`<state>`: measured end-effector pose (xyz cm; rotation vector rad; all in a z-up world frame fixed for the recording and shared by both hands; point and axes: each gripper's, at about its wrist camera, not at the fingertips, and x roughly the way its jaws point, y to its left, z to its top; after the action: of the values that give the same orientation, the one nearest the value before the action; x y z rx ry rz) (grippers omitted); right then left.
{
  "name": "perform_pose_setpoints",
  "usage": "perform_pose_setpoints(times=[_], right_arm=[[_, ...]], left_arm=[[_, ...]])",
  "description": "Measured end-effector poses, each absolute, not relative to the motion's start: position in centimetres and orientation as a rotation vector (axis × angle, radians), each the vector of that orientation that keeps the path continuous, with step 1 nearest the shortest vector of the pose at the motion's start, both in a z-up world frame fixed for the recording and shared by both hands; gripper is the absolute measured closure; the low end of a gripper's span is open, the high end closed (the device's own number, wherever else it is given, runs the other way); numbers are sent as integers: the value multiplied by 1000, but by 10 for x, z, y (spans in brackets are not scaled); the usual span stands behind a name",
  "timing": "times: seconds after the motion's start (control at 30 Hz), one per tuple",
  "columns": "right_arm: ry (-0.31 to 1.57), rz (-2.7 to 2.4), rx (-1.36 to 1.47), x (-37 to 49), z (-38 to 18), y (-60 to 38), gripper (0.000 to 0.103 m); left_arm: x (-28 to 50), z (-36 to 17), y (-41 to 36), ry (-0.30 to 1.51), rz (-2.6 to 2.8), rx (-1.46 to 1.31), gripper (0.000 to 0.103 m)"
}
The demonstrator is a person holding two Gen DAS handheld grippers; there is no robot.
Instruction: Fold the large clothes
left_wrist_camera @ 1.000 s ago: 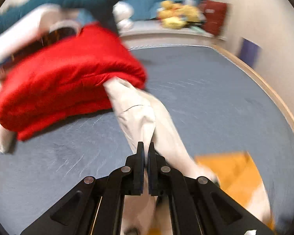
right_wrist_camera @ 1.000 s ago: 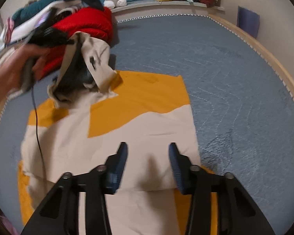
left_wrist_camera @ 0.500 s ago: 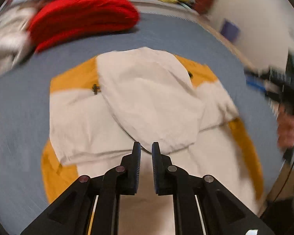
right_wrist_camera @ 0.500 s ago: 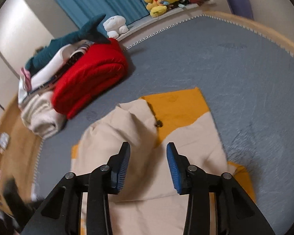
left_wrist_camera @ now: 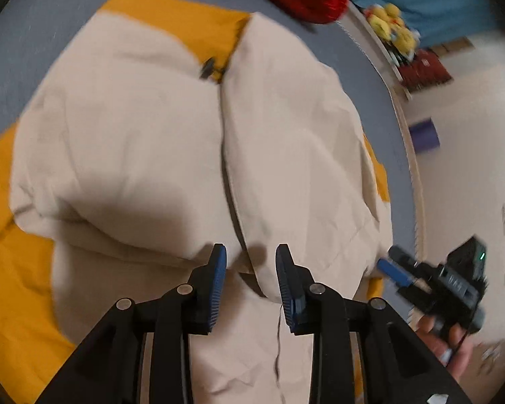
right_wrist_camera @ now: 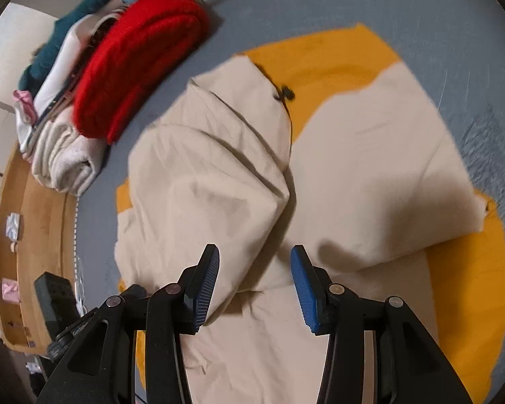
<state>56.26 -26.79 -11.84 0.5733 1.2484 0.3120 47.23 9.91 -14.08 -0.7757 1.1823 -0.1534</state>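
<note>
Since half a second earlier, both sleeves have been laid inward and the left gripper [left_wrist_camera: 249, 279], then nearly closed, has parted its jaws. Cream-and-orange garment [right_wrist_camera: 370, 175] lies flat on the grey bed cover [right_wrist_camera: 437, 6], sleeves meeting along a centre seam, with the red folded blanket [right_wrist_camera: 138, 57] beyond its collar end. Right gripper [right_wrist_camera: 254, 284] hovers open and empty over the sleeve cuffs. Risk: a shallow pinch catching one layer only would drag the sleeves apart.

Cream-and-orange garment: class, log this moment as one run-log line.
cream-and-orange fabric garment: both sleeves folded inward on grey-blue bed | left gripper: open, empty | right gripper: open, empty
</note>
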Motion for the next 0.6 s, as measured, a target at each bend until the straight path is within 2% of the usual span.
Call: perform_pose_setpoints(times=[0.2,0.23,0.27,0.33,0.43,0.47,0.6], right_arm=[[1293,339,583,567,-138,-244,58],[1294,340,577,567,-139,-242,62],[1293,341,564,567,-140,-239,76],[1290,343,537,567,-141,-233,88],[1274,333,513,567,-140,-231,94],[1268,332,506,567,-140,-230,97],[1235,352,527,566,-131,-233,101]], left_arm=[[478,-151,93,1180,-217,-868,76],[479,-153,92,1190,-217,-859,76],[482,-157,91,1200,-213,-852,76],[483,-166,92,1218,-211,-869,76],[477,-169,100,1207,-211,-923,84],[478,-165,101,1192,-215,-922,97],[475,-119,102,1078,-249,-851,100]])
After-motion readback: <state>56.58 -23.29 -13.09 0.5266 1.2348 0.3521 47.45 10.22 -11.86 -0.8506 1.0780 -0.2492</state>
